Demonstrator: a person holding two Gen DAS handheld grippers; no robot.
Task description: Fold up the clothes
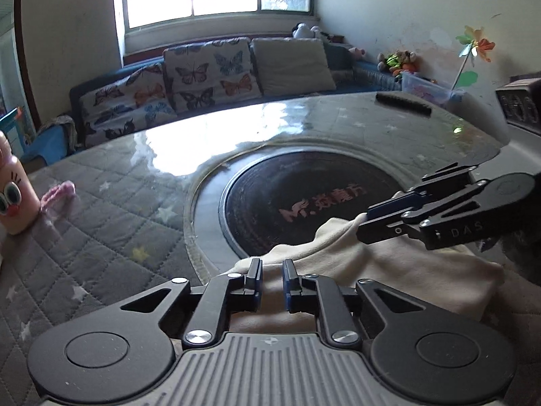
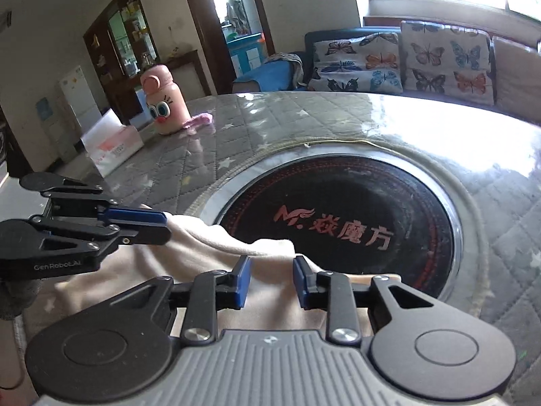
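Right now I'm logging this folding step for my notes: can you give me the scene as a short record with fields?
garment: cream cloth lying at the table's near edge, partly over the black round hotplate
left gripper: jaws apart, above the cloth's edge
right gripper: jaws apart, at the cloth's edge
surface: grey quilted star-pattern table cover
other items: pink bottle with a cartoon face, tissue box
background: sofa with butterfly cushions
fold status: cannot tell how far along
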